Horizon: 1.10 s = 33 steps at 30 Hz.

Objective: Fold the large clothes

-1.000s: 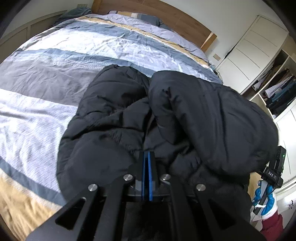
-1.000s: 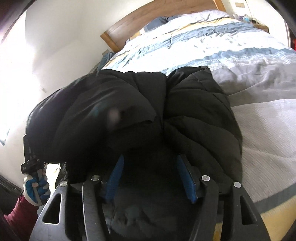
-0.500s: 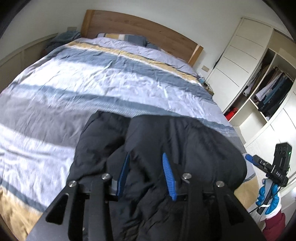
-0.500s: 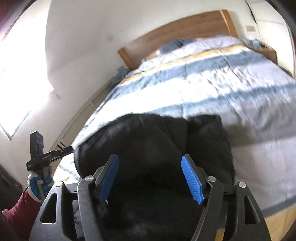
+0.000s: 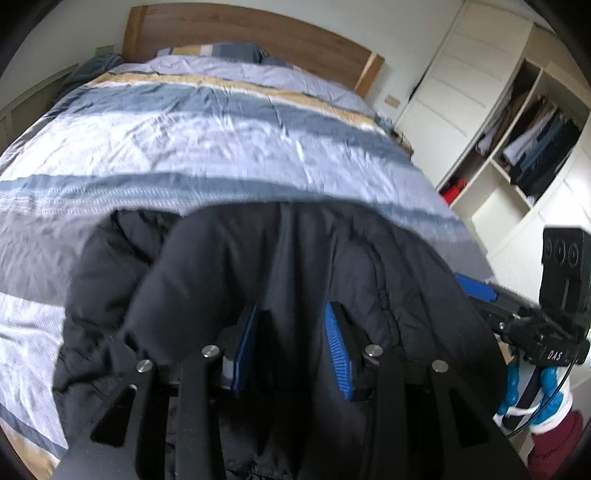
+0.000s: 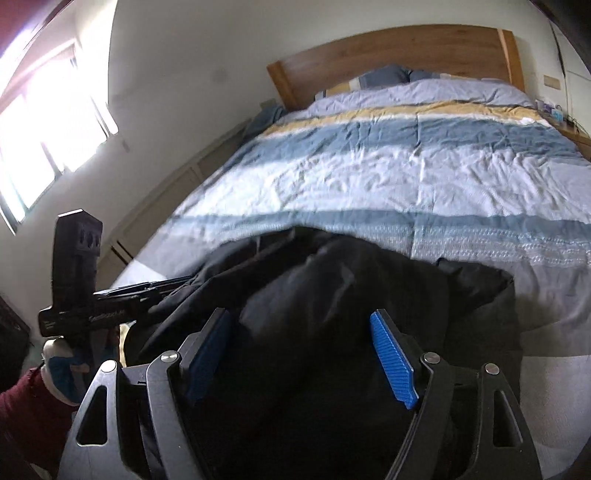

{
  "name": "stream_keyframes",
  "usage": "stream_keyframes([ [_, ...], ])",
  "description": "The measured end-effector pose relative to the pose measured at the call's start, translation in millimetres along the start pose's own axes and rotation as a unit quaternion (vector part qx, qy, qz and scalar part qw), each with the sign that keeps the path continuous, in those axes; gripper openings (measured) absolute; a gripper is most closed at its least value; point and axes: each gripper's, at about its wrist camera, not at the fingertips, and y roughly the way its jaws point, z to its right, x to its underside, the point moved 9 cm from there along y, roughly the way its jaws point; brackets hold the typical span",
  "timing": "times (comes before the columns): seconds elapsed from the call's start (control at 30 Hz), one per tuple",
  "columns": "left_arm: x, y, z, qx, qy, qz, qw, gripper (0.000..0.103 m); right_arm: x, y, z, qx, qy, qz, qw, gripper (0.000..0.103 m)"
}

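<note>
Here a black puffer jacket (image 5: 295, 266) is seen bundled at the foot end of the striped bed (image 5: 221, 140), near the edge closest to the cameras. Its long axis is laid across the bed, parallel to the stripes of the cover, while its folded-over top edge is turned toward the wooden headboard (image 5: 240, 33). One padded flap is doubled over the rest, with a seam running up the middle in the left wrist view.

The left gripper (image 5: 291, 347) is held partly open above the jacket; no fabric is pinched between its blue pads (image 5: 338, 354). The right gripper (image 6: 303, 354) is held wider, its jaws opening, and dark fabric is seen behind the gap but is not pressed by the pads. Each gripper is also caught from the side by the other camera, borne by a hand in a blue and white glove (image 5: 532, 391).

Compared with a second ago, the left jaws, then shut together on the fabric, have been parted and the cloth released; both grippers have been drawn back and raised, so that more of the bed is shown beyond the jacket, which has been left lying in a lower, flatter heap.
</note>
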Motion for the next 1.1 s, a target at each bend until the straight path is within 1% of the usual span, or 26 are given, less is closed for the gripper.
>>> stream_keyframes([
  [0.13,28.4,9.6,-0.3,-0.006,0.013,-0.015,0.9998,0.036,33.6,10.6,4.8,0.009,-0.021,-0.037,0.999,0.077],
  [0.33,71.8,15.4,4.1,-0.032,0.072,-0.028,0.9965,0.036,69.1,12.8,5.2,0.010,-0.040,-0.056,0.998,0.077],
  [0.43,87.0,20.8,0.8,-0.031,0.074,-0.028,0.9964,0.036,85.2,21.1,6.8,0.028,-0.062,-0.068,0.995,0.077],
  [0.5,95.3,28.0,-2.6,-0.032,0.070,-0.032,0.9965,0.036,93.8,27.7,9.9,0.030,-0.061,-0.073,0.995,0.077],
  [0.63,103.5,40.3,-8.7,-0.030,0.052,-0.030,0.9978,0.036,101.1,36.4,18.9,0.020,-0.040,-0.069,0.997,0.077],
  [0.77,111.0,46.7,-8.6,-0.044,0.061,-0.015,0.9971,0.036,106.1,42.2,20.5,0.027,-0.042,-0.063,0.997,0.077],
  [0.87,115.2,47.1,-9.1,-0.048,0.062,-0.012,0.9969,0.036,110.2,42.3,19.5,0.031,-0.040,-0.060,0.997,0.078],
  [1.0,108.6,39.8,-7.1,-0.058,0.057,-0.021,0.9965,0.036,104.8,39.8,18.0,0.042,-0.034,-0.069,0.996,0.077],
  [1.1,100.2,19.5,2.8,-0.063,0.063,-0.011,0.9960,0.036,95.7,29.7,11.5,0.058,-0.042,-0.076,0.994,0.077],
])
